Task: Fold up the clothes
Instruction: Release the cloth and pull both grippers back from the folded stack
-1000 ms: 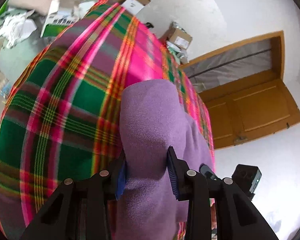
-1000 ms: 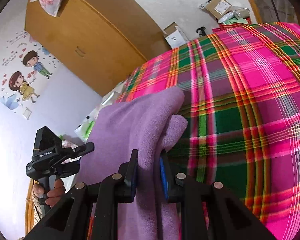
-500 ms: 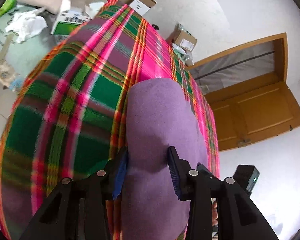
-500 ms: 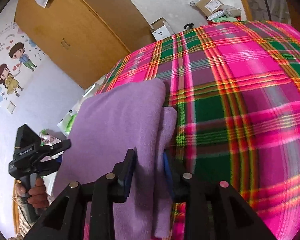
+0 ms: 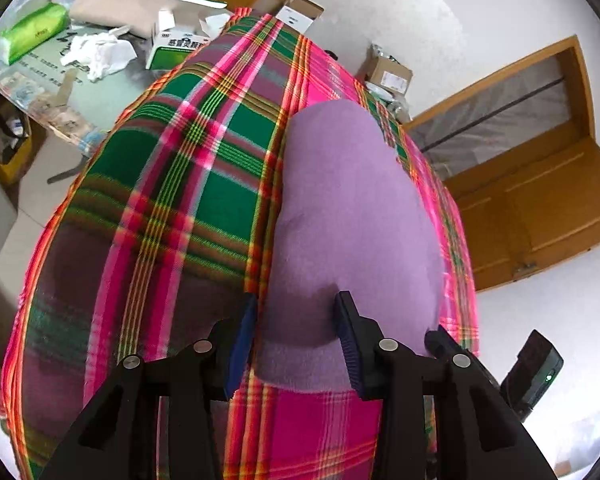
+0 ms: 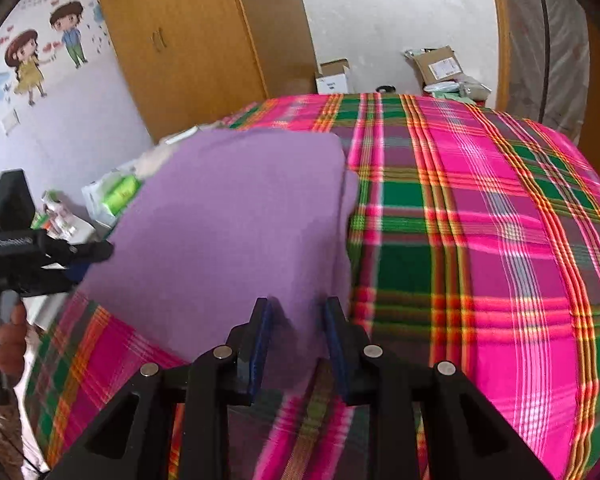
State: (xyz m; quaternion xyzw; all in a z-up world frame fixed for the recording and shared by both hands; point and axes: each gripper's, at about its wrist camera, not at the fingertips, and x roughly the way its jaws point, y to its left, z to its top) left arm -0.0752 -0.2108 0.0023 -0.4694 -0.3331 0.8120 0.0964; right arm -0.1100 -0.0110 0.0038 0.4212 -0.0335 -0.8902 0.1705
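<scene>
A folded purple garment [image 5: 352, 208] lies on a pink-and-green plaid blanket [image 5: 160, 200]. My left gripper [image 5: 296, 316] is shut on its near edge, and the thick fold fills the gap between the blue pads. In the right wrist view the same purple garment [image 6: 236, 216] rests flat on the blanket [image 6: 480, 240]. My right gripper [image 6: 296, 320] is shut on the corner nearest it. The left gripper's body [image 6: 20, 248] shows at the far left, held by a hand [image 6: 4, 340].
A cluttered table [image 5: 112, 92] stands beyond the blanket's left edge, with a green tissue pack [image 5: 32, 32] and a box [image 5: 176, 44]. Cardboard boxes [image 5: 390, 74] sit by the far wall. A wooden door [image 5: 540, 208] is on the right and a wardrobe [image 6: 188, 40] at the back.
The purple garment has come down from hanging in both grippers to lying flat on the blanket. Both grippers dropped toward the blanket's near edge, and the right jaws spread slightly.
</scene>
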